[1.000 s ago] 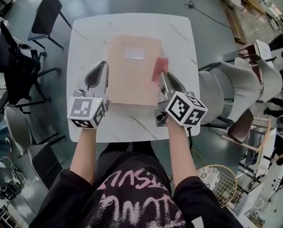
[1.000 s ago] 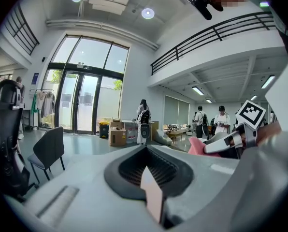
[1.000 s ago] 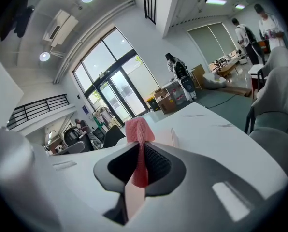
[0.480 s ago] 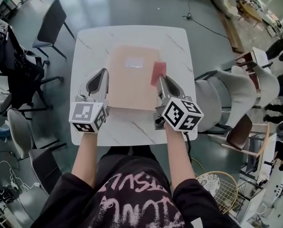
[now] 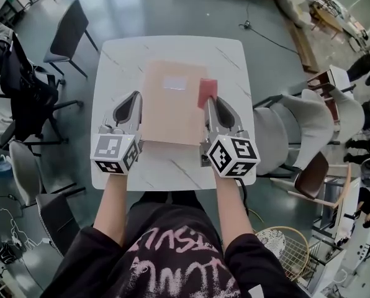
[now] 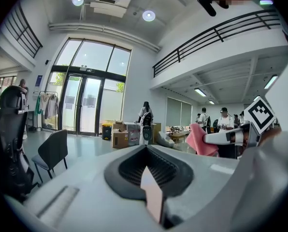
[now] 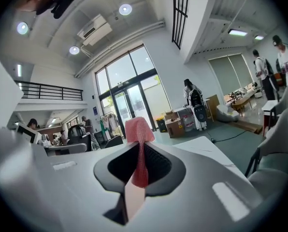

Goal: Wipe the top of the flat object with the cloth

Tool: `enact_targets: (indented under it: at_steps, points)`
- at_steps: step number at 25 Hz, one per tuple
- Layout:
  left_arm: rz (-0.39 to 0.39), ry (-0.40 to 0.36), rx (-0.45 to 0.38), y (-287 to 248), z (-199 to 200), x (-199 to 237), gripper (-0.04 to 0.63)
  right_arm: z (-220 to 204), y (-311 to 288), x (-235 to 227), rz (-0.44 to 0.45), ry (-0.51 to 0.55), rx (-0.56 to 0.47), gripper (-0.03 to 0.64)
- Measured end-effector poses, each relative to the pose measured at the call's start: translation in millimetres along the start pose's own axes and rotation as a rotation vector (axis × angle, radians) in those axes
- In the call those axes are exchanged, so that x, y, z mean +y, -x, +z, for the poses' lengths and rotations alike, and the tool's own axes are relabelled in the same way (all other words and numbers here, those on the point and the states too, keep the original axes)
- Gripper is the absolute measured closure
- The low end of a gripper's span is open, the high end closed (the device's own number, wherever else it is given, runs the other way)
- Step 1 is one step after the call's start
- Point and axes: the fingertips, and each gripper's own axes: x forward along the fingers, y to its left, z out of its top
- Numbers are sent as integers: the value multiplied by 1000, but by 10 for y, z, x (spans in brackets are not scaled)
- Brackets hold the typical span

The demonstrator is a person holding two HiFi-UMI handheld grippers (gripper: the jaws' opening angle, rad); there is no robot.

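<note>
- The white, grey-veined worktop (image 5: 110,61) lies under both grippers.
- A flat tan board (image 5: 171,113) rests on it between the two sets of jaws. Its long axis runs away from the person and is turned only slightly from square to the worktop. A pale label (image 5: 175,83) marks its far end.
- Both bare forearms (image 5: 110,203) stretch forward side by side from dark sleeves. Each ends at a marker cube (image 5: 115,152) over the near part of the worktop.
- The left gripper (image 5: 135,96) points away from the person and leans a little toward the board. Its jaws are pressed together with nothing between them, and their tip is just beside the board's left edge.
- The right gripper (image 5: 209,100) points forward too and leans slightly inward, with its jaw tips at the board's right edge.
- The pink-red cloth (image 5: 207,92) is pinched between the right jaws. It sticks out past their tips and folds over at the top. It lies over the board's right edge, on the far side of the jaws. Whether it touches the board cannot be told.
</note>
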Motion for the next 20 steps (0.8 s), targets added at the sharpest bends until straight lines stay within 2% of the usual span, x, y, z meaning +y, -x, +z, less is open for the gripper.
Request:
enact_targets:
  at_steps: [6,20]
  points:
    - [7,3,-7,-22,1,47,595,-39,-55,13,1,9,9,566]
    - [27,-5,-67,105,280,162,595,211,-68,216,34,23,-60,566]
